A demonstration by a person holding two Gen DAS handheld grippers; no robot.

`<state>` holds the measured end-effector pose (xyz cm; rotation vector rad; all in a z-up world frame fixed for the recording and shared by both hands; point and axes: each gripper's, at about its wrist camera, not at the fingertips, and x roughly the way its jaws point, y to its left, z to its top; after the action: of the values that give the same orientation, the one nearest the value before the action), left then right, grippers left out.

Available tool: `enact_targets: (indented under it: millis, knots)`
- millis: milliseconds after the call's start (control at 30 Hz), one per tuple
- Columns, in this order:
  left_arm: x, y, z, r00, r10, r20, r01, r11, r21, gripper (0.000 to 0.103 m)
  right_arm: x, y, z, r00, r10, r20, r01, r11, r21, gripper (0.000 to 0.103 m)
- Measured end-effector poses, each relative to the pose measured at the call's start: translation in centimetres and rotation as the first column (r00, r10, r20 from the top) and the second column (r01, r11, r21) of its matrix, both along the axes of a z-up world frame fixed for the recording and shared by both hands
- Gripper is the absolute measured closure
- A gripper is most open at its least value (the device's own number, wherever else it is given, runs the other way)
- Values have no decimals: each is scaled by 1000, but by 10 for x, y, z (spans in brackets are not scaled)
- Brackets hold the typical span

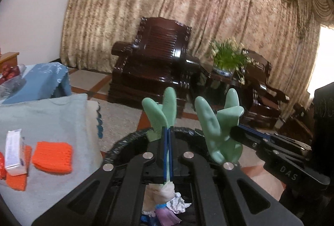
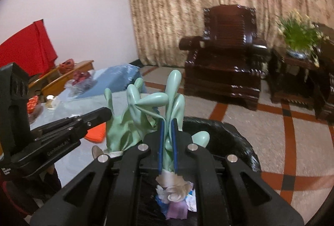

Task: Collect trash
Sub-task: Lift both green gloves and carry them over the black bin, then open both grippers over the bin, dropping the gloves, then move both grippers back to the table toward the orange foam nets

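A: From the left wrist, what's the left gripper (image 1: 168, 130) doing?
B: Its blue pads are pressed together on a pale green rubber glove (image 1: 161, 110), whose fingers stick up past the tips. Right under the gripper is the black-lined trash bin (image 1: 117, 147), with crumpled paper and wrappers (image 1: 165, 203) in it.
A: And off to its side?
B: To its right, the right gripper (image 1: 233, 132) pinches a second green glove (image 1: 217, 123). To its left, a table under a light cloth (image 1: 52, 113) carries orange knitted pieces (image 1: 53, 157) and a white packet (image 1: 13, 151).

A: Now the right wrist.
B: The right gripper (image 2: 168, 123) is clamped nearly closed on its glove (image 2: 173, 96), just above the bin (image 2: 235, 138); the same crumpled trash (image 2: 176, 194) lies below. The left gripper (image 2: 105, 113) reaches in from its left, with the other glove (image 2: 119, 128) hanging at its tip. A dark wooden armchair (image 2: 225, 55) stands well ahead.
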<state>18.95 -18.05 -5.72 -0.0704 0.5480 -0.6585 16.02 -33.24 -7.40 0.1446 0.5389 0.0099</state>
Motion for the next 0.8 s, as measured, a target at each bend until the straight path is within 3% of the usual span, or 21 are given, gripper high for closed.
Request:
enact_targets:
  millis: [167,233,300,333,400,433,500,600,800]
  knots:
    - [2,-13,-13,1000,-24,-20,24,999,27,98,1,-16,-26,997,-48,-59,49,999,6,84]
    - [1,-13,-16,999,-28,-21,29,999,35,90,-1,-22,-37,994,-72,-78,73,997,11,73]
    - [1,-9,-17,1000,-23,-19,23,999,43,73,-3,-22,-41,993,-88,-80,90,996,17,61]
    - [1,-7,-17,1000,-18,-19,18,999,44,70,-3,-22,-42,992,-96,-82,98,995,17,57]
    - [1,0,-17,1000,-3,-20,4,999,45,58,-5,-20,-41,991,-114,-75,115,993,8,33]
    - [1,5,-17,1000,4,-20,-3,999,43,55,-7,-19,-41,991,-119,-70,119,993,6,29]
    - [-1,14,-15,1000,27,-12,-27,999,43,39,-8,-15,-39,991,-121,-61,121,993,5,8]
    - [-4,31,-14,998,60,1,-60,997,47,28,-9,-7,-36,993,-107,-58,108,994,19,6]
    - [-12,85,-14,987,158,-3,-158,986,51,24,0,21,-32,997,-50,-59,53,997,52,6]
